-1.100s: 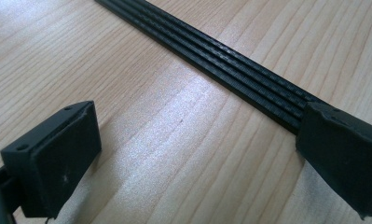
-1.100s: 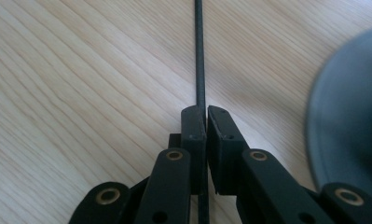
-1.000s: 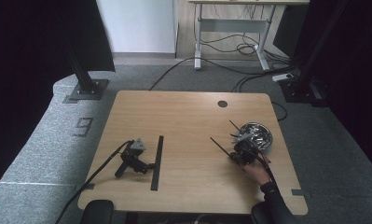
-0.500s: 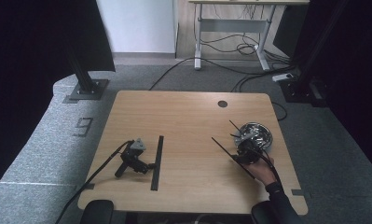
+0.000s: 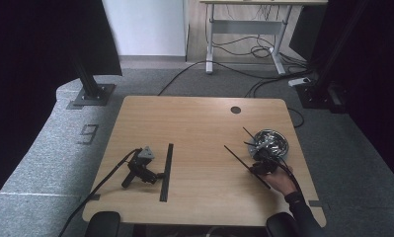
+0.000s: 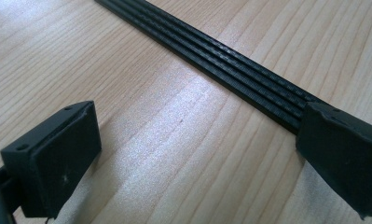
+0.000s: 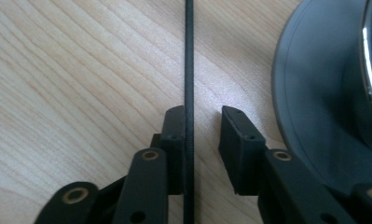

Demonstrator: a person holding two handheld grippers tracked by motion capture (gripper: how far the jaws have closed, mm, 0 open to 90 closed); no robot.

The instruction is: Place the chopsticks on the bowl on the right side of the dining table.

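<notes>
Thin black strip [image 7: 189, 70] is lying flat on the wooden table [image 5: 199, 123] at its right side, just beside the metal bowl [image 5: 272, 140], long axis running diagonally from far-left toward near-right in the high view. In the right gripper view it's running straight up the frame, sitting between the jaws of the right gripper [image 7: 203, 140] and lying against the left jaw's inner face, with a clear gap to the right jaw, so the jaws are standing apart, not yet clamped on it. The person's right hand [image 5: 282, 180] is holding that gripper near the strip's near end; more strips are sticking out of the bowl. Key relation: strip axis is lining up with the gripper's approach line, jaws straddling it across its thin width, so closing should catch it, my read only. Left gripper [image 5: 141, 168] is lying unheld on the table's left side, well apart from the bowl, jaws wide apart with nothing between them; a wider ribbed black strip [image 6: 230, 70] is passing just by its right jaw, touching or not I can't tell. Right hand is clearly the nearer one.
</notes>
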